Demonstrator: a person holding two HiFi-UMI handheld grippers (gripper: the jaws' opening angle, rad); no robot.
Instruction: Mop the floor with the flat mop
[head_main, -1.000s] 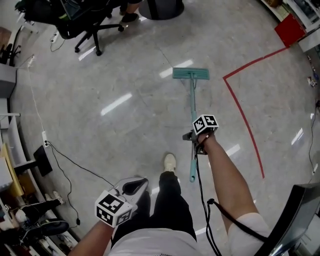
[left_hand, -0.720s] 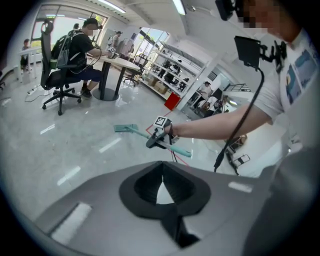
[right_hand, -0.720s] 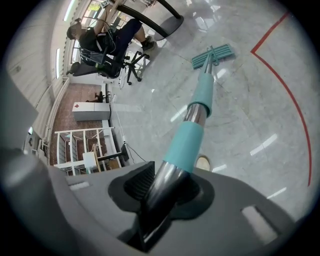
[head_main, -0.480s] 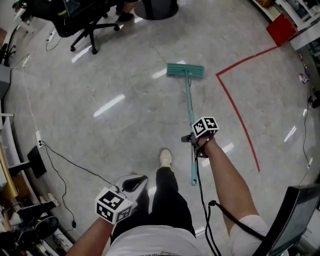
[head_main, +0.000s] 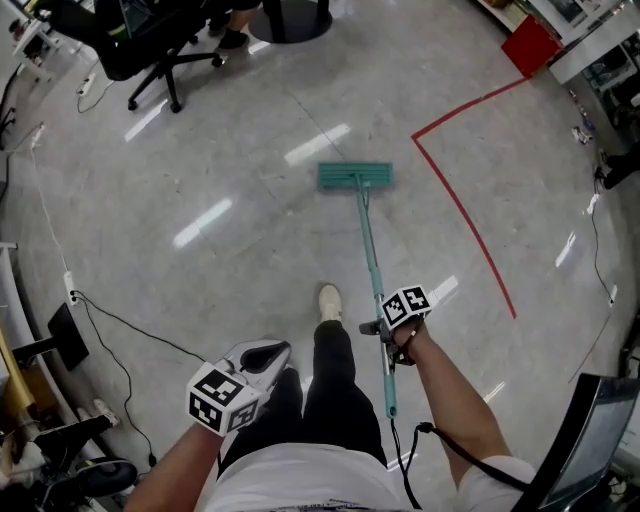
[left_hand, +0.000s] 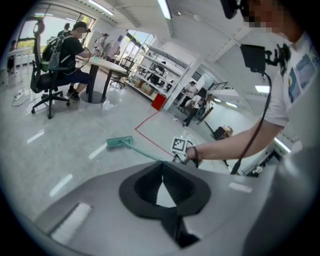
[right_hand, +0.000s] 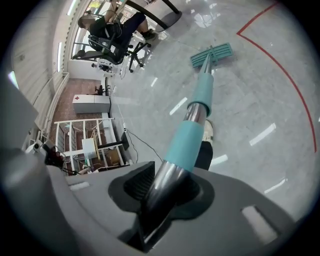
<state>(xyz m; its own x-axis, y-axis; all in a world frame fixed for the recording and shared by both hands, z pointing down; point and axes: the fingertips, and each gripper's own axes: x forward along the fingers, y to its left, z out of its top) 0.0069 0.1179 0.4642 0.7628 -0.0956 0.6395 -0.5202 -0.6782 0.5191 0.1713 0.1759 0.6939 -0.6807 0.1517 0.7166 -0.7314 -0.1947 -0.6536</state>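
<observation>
Pulled back across the floor (head_main: 250, 300), the flat mop (head_main: 367, 245) comes towards the person. Its green head (head_main: 355, 177), a second ago about level with the corner of the red tape line (head_main: 462, 212) and just beside a bright floor reflection (head_main: 316, 144), now lies nearer than both. The right hand-held gripper (head_main: 384, 329) has drawn in close to the person's body, and the handle's end now reaches beside the thigh. The office chair (head_main: 150, 50) slides towards the head view's far-left corner.

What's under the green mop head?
The mop head lies flat on the shiny grey floor. The patch beneath it is covered, so dirt there cannot be seen.
</observation>
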